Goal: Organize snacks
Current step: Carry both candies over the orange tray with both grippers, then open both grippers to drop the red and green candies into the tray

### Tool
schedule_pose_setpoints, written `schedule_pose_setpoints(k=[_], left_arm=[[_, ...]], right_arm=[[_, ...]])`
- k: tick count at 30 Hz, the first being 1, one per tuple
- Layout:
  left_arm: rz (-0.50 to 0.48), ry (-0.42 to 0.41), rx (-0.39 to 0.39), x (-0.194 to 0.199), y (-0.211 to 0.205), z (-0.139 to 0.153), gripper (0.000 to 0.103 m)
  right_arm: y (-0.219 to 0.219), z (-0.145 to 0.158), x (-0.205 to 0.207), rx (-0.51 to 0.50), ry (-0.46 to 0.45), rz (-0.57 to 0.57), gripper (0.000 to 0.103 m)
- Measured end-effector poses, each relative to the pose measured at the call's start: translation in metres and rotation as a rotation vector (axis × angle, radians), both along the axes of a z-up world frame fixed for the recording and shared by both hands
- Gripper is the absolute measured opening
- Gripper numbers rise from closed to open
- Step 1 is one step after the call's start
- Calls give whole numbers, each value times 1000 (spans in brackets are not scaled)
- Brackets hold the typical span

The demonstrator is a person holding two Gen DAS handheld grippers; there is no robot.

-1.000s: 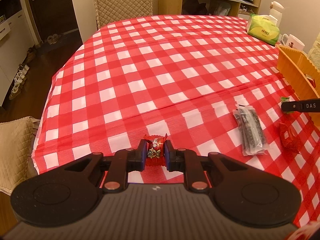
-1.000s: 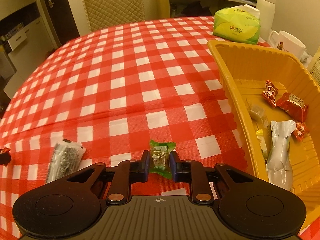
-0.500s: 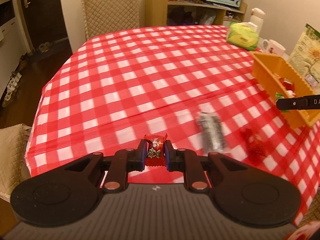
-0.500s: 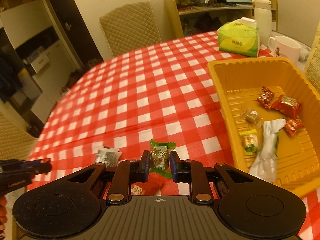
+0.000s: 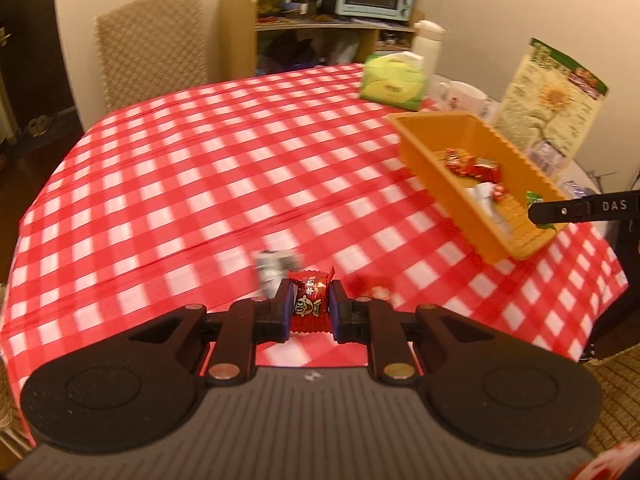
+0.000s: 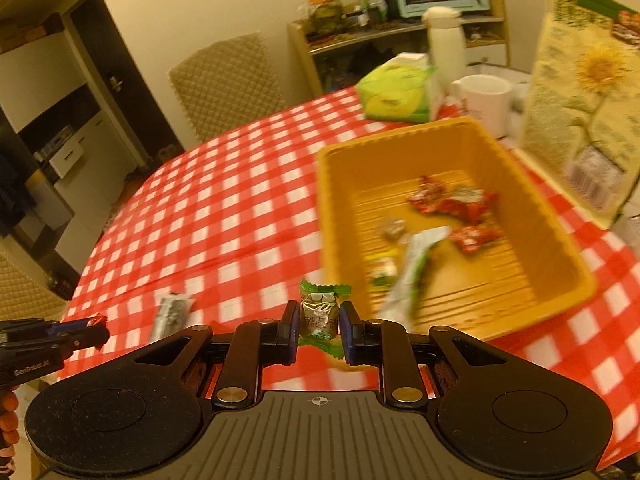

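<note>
The left gripper (image 5: 310, 307) pinches a red candy (image 5: 309, 300) between its pads, held above the near edge of a worktop (image 5: 168, 184) spread with a red-and-white checked cloth. Just beyond it, blurred, a grey packet (image 5: 272, 268) and a second red sweet (image 5: 374, 289) lie on the cloth. Further right, the right gripper (image 6: 320, 322) clamps a green-wrapped candy (image 6: 320, 312) just short of the near left corner of an orange basket (image 6: 568, 264), which already contains several red wrappers (image 6: 448, 202), a white-and-green packet (image 6: 412, 272) and other small sweets. Behind the basket stand a green tissue pack (image 6: 394, 94), a white mug (image 6: 486, 98), a white flask (image 6: 444, 44) and a sunflower-printed bag (image 6: 584, 92).
</note>
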State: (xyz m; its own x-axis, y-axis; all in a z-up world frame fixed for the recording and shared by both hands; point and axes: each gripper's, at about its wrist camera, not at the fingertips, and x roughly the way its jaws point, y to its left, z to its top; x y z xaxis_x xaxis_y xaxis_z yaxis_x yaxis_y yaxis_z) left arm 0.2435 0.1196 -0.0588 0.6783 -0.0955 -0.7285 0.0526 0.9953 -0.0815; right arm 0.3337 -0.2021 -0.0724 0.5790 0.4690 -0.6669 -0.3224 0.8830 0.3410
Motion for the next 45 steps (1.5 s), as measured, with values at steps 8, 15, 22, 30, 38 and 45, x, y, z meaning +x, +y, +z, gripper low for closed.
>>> schedule_pose_setpoints(k=[8, 15, 22, 30, 38, 45], left_arm=[[-75, -26, 0, 17, -56, 9, 17], [-132, -55, 9, 40, -110, 15, 17], [-164, -64, 12, 61, -152, 16, 17], [-175, -40, 21, 84, -183, 6, 17], [-190, -22, 27, 101, -201, 0, 17], [-210, -9, 25, 112, -212, -4, 17]], right_arm=[[-55, 3, 12, -30, -21, -46, 22], [-87, -4, 30, -58, -24, -38, 22], [-107, -16, 54, -86, -21, -13, 22], [-109, -29, 79, -119, -19, 34, 22], [-107, -39, 91, -147, -9, 67, 22], [-109, -39, 95, -137, -12, 77, 22]])
